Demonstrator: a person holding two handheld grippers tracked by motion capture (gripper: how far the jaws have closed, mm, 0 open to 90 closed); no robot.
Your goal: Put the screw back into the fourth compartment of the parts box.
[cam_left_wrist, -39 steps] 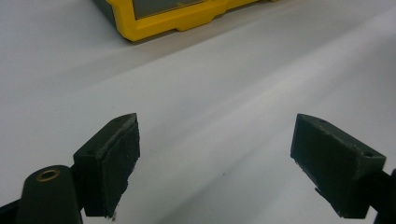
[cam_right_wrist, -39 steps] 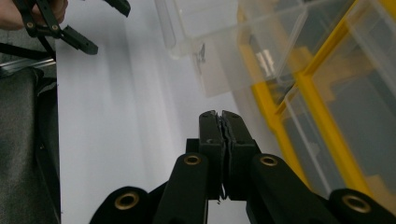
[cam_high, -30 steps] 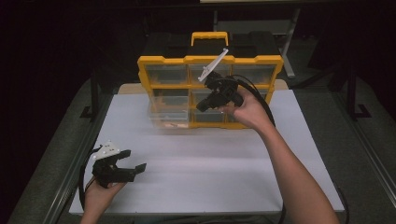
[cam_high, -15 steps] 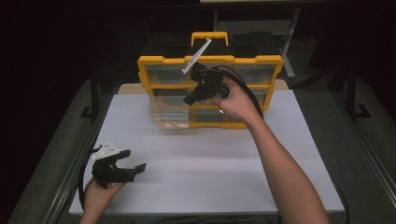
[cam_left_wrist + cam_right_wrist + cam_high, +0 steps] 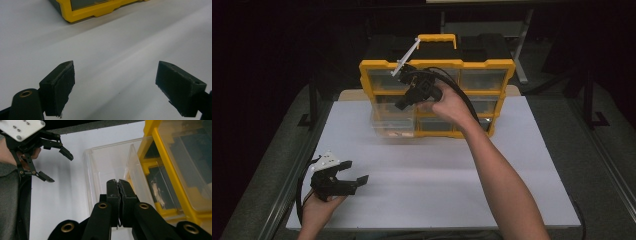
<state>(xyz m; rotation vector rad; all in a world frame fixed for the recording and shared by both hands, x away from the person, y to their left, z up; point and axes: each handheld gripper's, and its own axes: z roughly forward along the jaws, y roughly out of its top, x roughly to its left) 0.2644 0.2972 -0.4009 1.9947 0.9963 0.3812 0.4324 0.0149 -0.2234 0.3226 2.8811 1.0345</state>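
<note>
A yellow drawer organizer (image 5: 437,67) stands upright at the back of the white table (image 5: 437,185). Its lower left clear drawer (image 5: 392,125) is pulled out toward me. My right gripper (image 5: 399,106) hangs in front of the organizer's left column, just above that drawer, shut with nothing between its jaws. In the right gripper view the shut gripper (image 5: 118,181) points down at the open clear drawer (image 5: 105,167), beside the yellow frame (image 5: 160,147). My left gripper (image 5: 357,171) rests open at the table's near left. In the left gripper view, bare table shows between its pads (image 5: 60,82).
The organizer's black and yellow carry handle (image 5: 437,39) sticks up at the back. A cable (image 5: 462,92) trails from the right gripper over the forearm. The organizer's bottom edge (image 5: 85,12) lies far ahead of the left jaws. Dark floor surrounds the table.
My right hand has moved left across the organizer's front, from the right column to the left one, still shut. The left gripper has stayed put.
</note>
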